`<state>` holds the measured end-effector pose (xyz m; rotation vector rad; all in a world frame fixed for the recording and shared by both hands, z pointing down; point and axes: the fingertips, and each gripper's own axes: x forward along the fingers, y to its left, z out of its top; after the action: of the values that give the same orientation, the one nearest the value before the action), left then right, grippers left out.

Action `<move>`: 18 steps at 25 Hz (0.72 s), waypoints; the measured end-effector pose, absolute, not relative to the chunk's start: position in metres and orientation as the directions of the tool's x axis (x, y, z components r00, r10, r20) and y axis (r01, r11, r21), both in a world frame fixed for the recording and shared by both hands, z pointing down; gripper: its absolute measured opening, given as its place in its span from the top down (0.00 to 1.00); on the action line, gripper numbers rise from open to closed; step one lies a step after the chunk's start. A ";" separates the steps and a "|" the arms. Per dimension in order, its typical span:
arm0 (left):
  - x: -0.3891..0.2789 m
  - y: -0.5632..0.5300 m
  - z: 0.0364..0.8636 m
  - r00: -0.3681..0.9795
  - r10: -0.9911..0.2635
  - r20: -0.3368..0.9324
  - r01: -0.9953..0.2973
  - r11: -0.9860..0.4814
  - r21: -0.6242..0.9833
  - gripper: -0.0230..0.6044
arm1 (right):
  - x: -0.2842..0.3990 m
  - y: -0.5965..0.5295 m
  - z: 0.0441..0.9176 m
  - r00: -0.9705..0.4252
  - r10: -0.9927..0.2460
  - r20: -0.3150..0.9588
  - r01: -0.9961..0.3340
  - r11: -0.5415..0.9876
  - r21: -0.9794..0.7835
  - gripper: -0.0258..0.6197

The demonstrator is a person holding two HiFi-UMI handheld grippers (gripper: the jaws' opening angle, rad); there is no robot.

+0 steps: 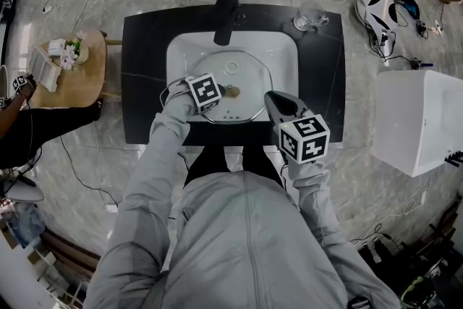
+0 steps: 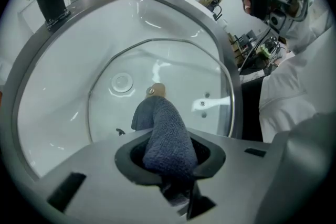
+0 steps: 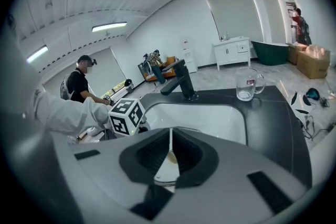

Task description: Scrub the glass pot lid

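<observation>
The glass pot lid (image 1: 249, 89) lies in the white sink (image 1: 282, 54), its wooden knob (image 1: 232, 91) facing up. My left gripper (image 1: 219, 92) reaches over the lid and is shut on a blue-grey cloth (image 2: 167, 136); the cloth's end hangs right by the knob (image 2: 156, 90). The lid's metal rim (image 2: 229, 97) curves past on the right. My right gripper (image 1: 270, 97) hovers by the lid's right edge, lifted off it, jaws shut with nothing between them. In the right gripper view a sliver of the lid shows beyond the right gripper (image 3: 169, 140).
A black faucet (image 1: 226, 11) overhangs the basin's far side. A glass mug (image 1: 309, 20) stands on the black counter (image 1: 145, 76) at the back right. A white box (image 1: 419, 119) is to the right and a wooden side table (image 1: 72, 79) to the left. Another person (image 3: 80, 83) stands behind.
</observation>
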<state>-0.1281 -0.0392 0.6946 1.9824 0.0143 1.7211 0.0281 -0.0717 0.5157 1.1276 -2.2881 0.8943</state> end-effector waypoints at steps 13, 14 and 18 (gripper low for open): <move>-0.033 -0.031 0.685 0.362 0.409 0.838 -0.158 -0.859 0.488 0.79 | 0.063 -0.064 0.528 -0.536 -0.553 0.638 -0.842 0.397 -0.365 0.91; -0.024 -0.032 0.683 0.385 0.412 0.826 -0.148 -0.855 0.496 0.79 | 0.066 -0.064 0.528 -0.534 -0.554 0.639 -0.844 0.391 -0.366 0.91; 0.002 -0.037 0.682 0.427 0.426 0.798 -0.112 -0.851 0.514 0.79 | 0.076 -0.064 0.529 -0.521 -0.564 0.641 -0.853 0.369 -0.369 0.91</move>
<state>0.0018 -0.0372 0.6823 2.1859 0.2645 1.4297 0.0763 -0.0644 0.5293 1.2314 -2.2262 0.9627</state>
